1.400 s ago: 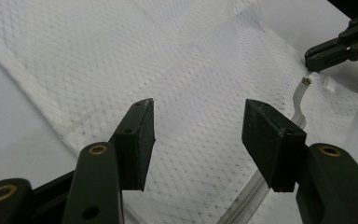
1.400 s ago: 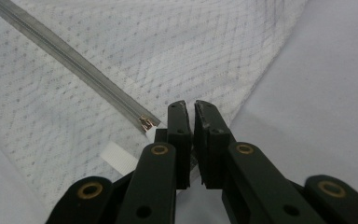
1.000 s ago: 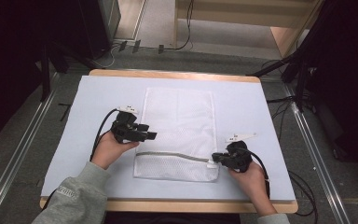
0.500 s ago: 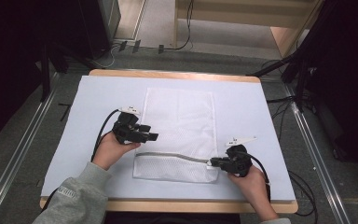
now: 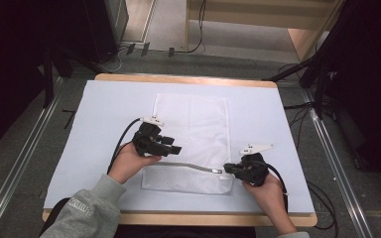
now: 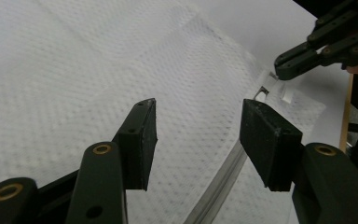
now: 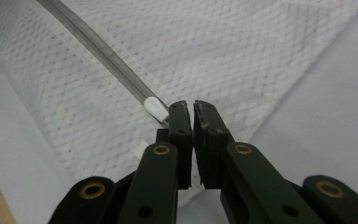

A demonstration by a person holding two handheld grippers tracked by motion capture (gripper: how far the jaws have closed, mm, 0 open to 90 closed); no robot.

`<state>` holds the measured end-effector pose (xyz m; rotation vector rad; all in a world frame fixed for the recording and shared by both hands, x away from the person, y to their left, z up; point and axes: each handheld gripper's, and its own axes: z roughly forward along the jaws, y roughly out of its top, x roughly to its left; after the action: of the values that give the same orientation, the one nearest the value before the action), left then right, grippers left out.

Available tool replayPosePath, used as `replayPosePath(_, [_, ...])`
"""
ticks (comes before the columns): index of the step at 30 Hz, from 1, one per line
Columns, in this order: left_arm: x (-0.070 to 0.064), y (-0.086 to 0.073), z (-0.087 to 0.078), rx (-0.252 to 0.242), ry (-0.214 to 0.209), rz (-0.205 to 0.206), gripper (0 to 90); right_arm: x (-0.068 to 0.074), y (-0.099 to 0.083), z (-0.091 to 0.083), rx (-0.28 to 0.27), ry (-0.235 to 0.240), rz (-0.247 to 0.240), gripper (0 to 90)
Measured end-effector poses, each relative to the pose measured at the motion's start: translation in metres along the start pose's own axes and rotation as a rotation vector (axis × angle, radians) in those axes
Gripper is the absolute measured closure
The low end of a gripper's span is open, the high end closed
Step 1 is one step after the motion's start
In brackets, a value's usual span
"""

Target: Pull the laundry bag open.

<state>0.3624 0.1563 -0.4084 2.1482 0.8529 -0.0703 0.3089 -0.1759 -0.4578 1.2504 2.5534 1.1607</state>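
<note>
A white mesh bag lies flat on the pale mat, with a grey zipper running across its near end. My right gripper is shut on the zipper pull at the zipper's right end. In the right gripper view the jaws are pressed together just behind the white slider. My left gripper is open, low over the mesh near the zipper's left part. In the left gripper view its jaws stand wide apart above the mesh, and the right gripper shows beyond them.
The pale mat covers a wooden table whose near edge runs along the bottom. Metal rails flank the table on both sides. Cables lie on the floor to the right.
My right gripper has shifted slightly toward the table's near edge while holding the zipper's end. The left gripper has stayed about where it was.
</note>
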Motion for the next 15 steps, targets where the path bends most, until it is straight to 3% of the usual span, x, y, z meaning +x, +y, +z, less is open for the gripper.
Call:
replayPosePath(6, [-0.009,0.009,0.018,0.022,-0.064,-0.020,49.2,-0.006,-0.002,0.002,0.015,0.001,0.007,87.8])
replayPosePath(15, [-0.024,0.019,0.039,0.048,-0.091,0.023,58.0,-0.004,-0.003,0.009,0.045,0.003,-0.013,87.0])
